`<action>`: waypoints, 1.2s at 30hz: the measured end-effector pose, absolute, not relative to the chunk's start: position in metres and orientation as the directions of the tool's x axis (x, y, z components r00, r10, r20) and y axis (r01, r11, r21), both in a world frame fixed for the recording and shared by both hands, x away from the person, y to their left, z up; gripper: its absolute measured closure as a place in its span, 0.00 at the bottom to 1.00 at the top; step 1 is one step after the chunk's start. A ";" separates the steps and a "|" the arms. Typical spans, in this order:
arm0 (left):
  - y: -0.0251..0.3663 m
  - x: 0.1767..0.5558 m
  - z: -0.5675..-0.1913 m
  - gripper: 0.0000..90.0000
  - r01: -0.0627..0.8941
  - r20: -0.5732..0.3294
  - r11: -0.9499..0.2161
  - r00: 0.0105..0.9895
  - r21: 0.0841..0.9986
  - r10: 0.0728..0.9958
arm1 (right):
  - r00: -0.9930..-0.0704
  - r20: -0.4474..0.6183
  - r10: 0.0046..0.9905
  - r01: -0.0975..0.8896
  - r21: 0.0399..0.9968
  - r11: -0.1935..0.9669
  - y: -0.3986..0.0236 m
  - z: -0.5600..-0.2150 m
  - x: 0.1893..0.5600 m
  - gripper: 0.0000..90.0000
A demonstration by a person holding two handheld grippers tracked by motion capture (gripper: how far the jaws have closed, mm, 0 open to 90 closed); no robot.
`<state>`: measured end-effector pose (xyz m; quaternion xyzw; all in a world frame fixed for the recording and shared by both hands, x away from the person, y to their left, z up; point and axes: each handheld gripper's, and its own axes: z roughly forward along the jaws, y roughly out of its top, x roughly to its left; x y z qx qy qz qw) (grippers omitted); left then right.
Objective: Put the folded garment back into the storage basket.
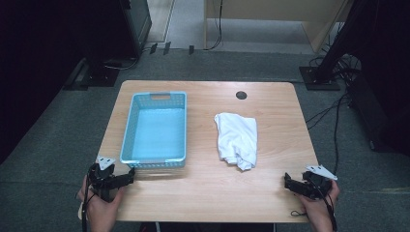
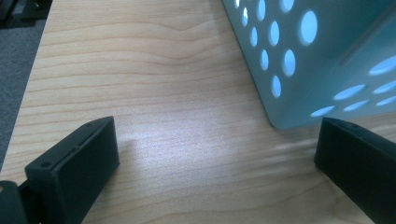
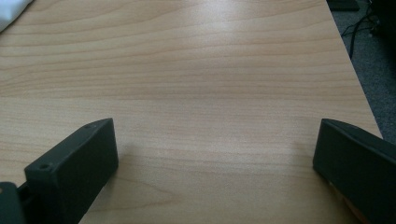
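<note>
From above, a wooden tabletop (image 1: 203, 183) fills the middle of the frame, with grey carpet around it and dark cables trailing at the right edge. A light blue perforated basket (image 1: 155, 127) sits left of centre, and a crumpled white cloth (image 1: 237, 139) lies right of centre, well apart from the basket. A small dark round hole (image 1: 241, 95) marks the tabletop near its upper edge. I hold my left gripper (image 1: 129, 175) at the lower left of the frame, just beside the basket's near corner, and my right gripper (image 1: 286, 181) at the lower right, near the cloth but apart from it, with bare wood between. Looking along my left gripper (image 2: 217, 147), its jaws stand wide apart and hold nothing; the basket (image 2: 317, 51) fills the upper right of that view, its rounded corner close to the right-hand jaw, and whether they touch I cannot tell. Looking along my right gripper (image 3: 215, 147), its jaws are likewise spread wide over bare wood, gripping nothing, and a sliver of the cloth (image 3: 11, 11) shows at the upper left corner.
</note>
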<state>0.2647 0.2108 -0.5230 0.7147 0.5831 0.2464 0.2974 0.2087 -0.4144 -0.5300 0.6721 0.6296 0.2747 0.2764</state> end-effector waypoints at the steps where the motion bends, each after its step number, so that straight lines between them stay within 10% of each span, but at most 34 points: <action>1: 0.211 0.265 -0.523 0.00 0.687 0.006 -0.143 0.199 0.713 0.980 | 0.055 0.021 0.998 0.695 0.717 -0.054 -0.414 -0.530 0.209 0.00; 36: 0.211 0.265 -0.523 0.00 0.687 0.006 -0.143 0.199 0.712 0.980 | 0.021 0.027 0.999 0.638 0.770 -0.035 -0.387 -0.483 0.214 0.00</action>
